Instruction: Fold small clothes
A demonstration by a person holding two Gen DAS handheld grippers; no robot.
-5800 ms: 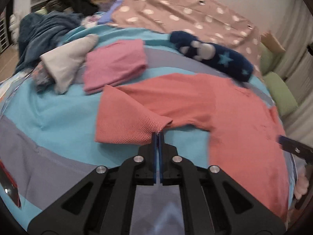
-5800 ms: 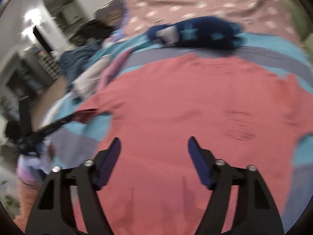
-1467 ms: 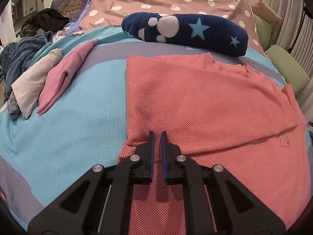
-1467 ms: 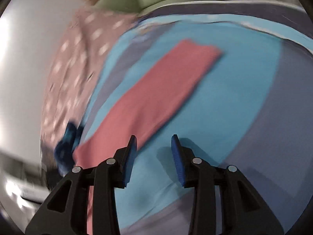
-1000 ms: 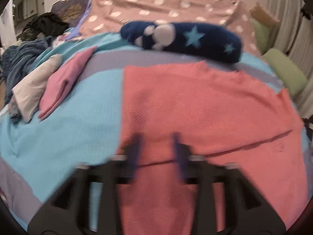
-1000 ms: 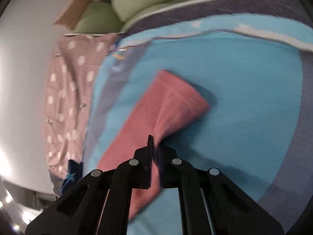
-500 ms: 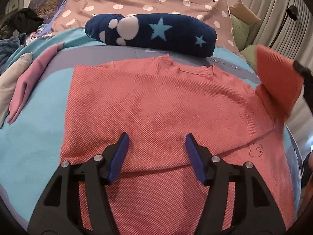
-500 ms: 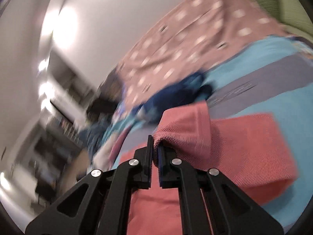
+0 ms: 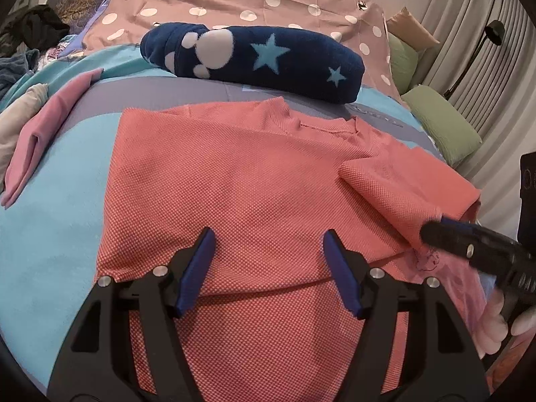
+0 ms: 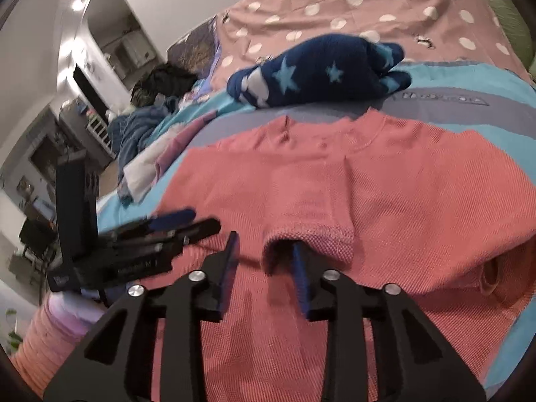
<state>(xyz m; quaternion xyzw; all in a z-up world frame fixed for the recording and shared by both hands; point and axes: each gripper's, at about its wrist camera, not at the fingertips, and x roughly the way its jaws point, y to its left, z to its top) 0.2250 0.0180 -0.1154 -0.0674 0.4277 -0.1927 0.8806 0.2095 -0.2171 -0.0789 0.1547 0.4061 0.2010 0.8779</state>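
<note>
Both sleeves of the shirt [image 9: 254, 181] lie folded in over its body, which is spread flat on the blue and grey bedspread [image 9: 63, 234]. The left gripper [image 9: 268, 261] hangs over the shirt's lower middle, jaws wide apart and just opening further, nothing between them. The right gripper [image 10: 264, 261] has just been parting its jaws; its right finger sits inside the sleeve [image 10: 311, 238] cuff, the fabric no longer pinched.

Both wrist cameras look steeply down along their fingers, close over the bed [image 9: 60, 248]. The left view faces the headboard end squarely; the right view looks in from the right. Both share the coral shirt [image 9: 254, 181] and star-patterned navy blanket [image 10: 321, 70].
</note>
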